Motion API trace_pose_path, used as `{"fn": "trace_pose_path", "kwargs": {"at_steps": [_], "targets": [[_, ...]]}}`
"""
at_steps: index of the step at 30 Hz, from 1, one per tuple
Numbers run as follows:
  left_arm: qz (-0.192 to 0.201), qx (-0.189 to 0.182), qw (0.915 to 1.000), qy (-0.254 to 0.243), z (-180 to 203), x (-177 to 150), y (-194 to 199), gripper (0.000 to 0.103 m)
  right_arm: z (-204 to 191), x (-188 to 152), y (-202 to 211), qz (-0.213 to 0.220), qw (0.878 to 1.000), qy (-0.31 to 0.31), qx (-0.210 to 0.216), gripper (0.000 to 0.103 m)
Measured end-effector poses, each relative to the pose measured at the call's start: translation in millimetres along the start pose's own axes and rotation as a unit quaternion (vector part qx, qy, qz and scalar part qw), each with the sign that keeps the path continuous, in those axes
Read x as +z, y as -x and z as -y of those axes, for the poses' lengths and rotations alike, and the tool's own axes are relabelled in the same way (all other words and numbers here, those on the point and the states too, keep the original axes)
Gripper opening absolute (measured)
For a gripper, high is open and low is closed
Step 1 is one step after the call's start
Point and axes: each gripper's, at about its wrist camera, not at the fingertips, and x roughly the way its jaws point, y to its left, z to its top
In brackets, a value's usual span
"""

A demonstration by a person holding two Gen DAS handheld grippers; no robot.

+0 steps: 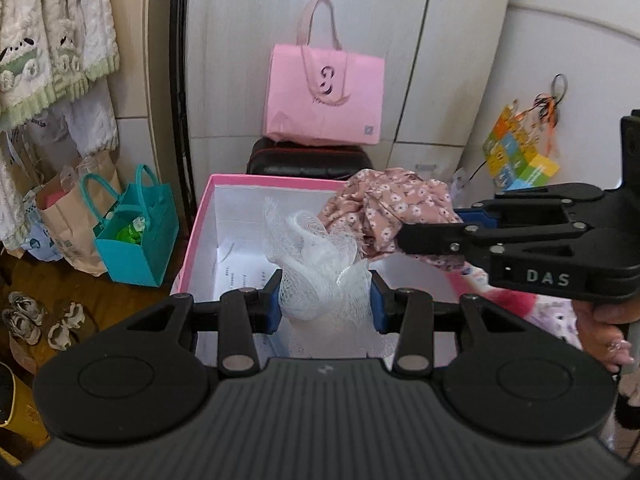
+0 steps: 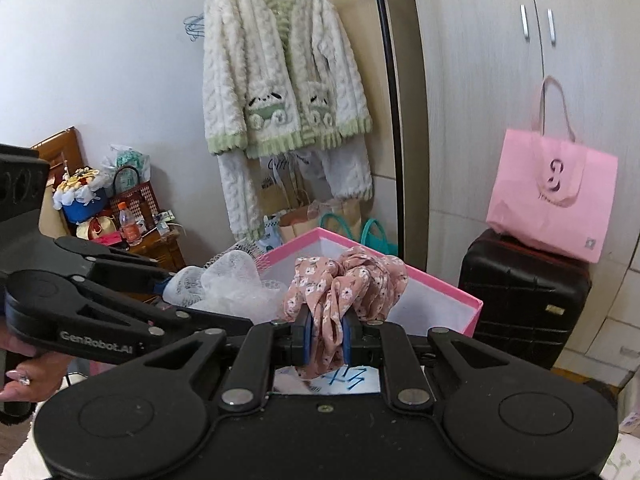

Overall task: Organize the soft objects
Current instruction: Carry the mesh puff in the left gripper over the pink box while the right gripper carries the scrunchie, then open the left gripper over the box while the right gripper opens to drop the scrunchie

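My left gripper [image 1: 325, 300] is shut on a white mesh bath puff [image 1: 316, 256] and holds it over the open pink box [image 1: 200, 216] with a white inside. My right gripper [image 2: 327, 340] is shut on a pink floral fabric scrunchie [image 2: 348, 280] and holds it above the box's near rim [image 2: 444, 284]. In the left wrist view the right gripper [image 1: 432, 236] comes in from the right with the floral scrunchie [image 1: 392, 208] beside the puff. In the right wrist view the left gripper [image 2: 168, 284] enters from the left with the puff [image 2: 236, 280].
A pink tote bag [image 1: 324, 96] sits on a black suitcase [image 2: 524, 292] behind the box, against white cabinets. A teal bag [image 1: 136, 236], paper bags and shoes [image 1: 24, 320] stand on the floor at left. A fluffy cardigan [image 2: 280, 80] hangs on the wall.
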Motion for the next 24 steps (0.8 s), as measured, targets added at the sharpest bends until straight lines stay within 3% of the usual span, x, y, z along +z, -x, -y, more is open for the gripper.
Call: {"fn": "trace_pose_path", "kwargs": {"at_steps": [7, 11, 13, 15, 24], "targets": [[-0.021, 0.015, 0.9996, 0.014, -13.8, 8.1, -31.0, 0.045, 13.8, -2.7, -29.1, -0.022, 1.0, 0.007, 0.009, 0.022], [-0.033, 0.028, 0.9991, 0.004, -12.9, 8.1, -32.3, 0.057, 10.9, -6.8, -38.7, -0.03, 0.999, 0.024, 0.006, 0.028], [-0.028, 0.018, 0.9994, 0.006, -13.9, 5.7, -27.6, 0.066, 12.1, -10.0, -35.7, -0.025, 0.999, 0.026, 0.002, 0.051], [-0.018, 0.017, 0.9996, 0.011, -15.4, 3.0, -20.4, 0.071, 13.2, -11.9, -28.9, -0.014, 1.0, 0.025, -0.008, 0.064], [0.017, 0.008, 0.9996, -0.019, -2.6, -11.1, 36.0, 0.073, -10.1, -21.7, 25.9, -0.002, 0.999, 0.049, -0.003, 0.064]]}}
